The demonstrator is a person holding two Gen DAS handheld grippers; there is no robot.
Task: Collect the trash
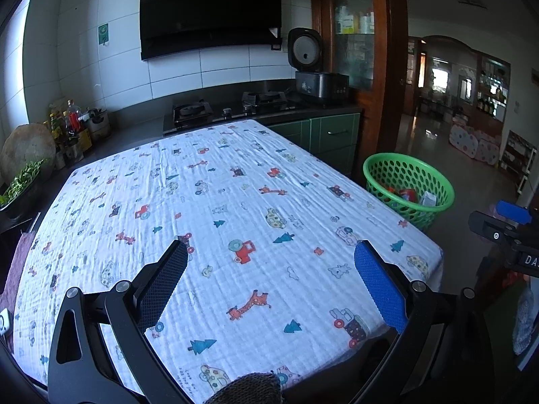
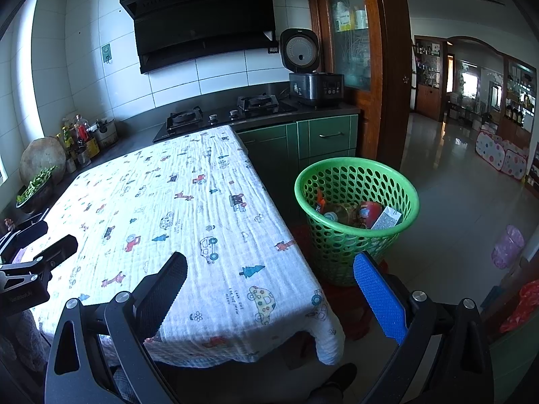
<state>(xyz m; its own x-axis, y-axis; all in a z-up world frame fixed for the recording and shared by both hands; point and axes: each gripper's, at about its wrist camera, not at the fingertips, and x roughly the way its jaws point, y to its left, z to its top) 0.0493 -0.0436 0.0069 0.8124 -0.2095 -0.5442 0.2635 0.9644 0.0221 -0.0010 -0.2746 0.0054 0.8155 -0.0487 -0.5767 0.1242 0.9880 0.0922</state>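
A green perforated basket (image 2: 357, 181) stands on the floor at the table's right side, holding a bottle, a red packet and a small carton (image 2: 387, 219). The same basket (image 1: 408, 181) shows at right in the left wrist view. My left gripper (image 1: 269, 252) hovers open over the near part of the table (image 1: 235, 202), which is covered by a white cloth printed with cars and giraffes; nothing is between its fingers. My right gripper (image 2: 269, 266) is open and empty above the table's near right corner (image 2: 320, 303), just short of the basket.
A dark counter with a gas hob (image 2: 229, 114), a rice cooker (image 2: 315, 84) and green cabinets (image 2: 330, 138) lies behind the table. Bottles and a bowl of greens (image 1: 20, 185) crowd the left counter. Tiled floor (image 2: 454, 202) stretches right toward a doorway.
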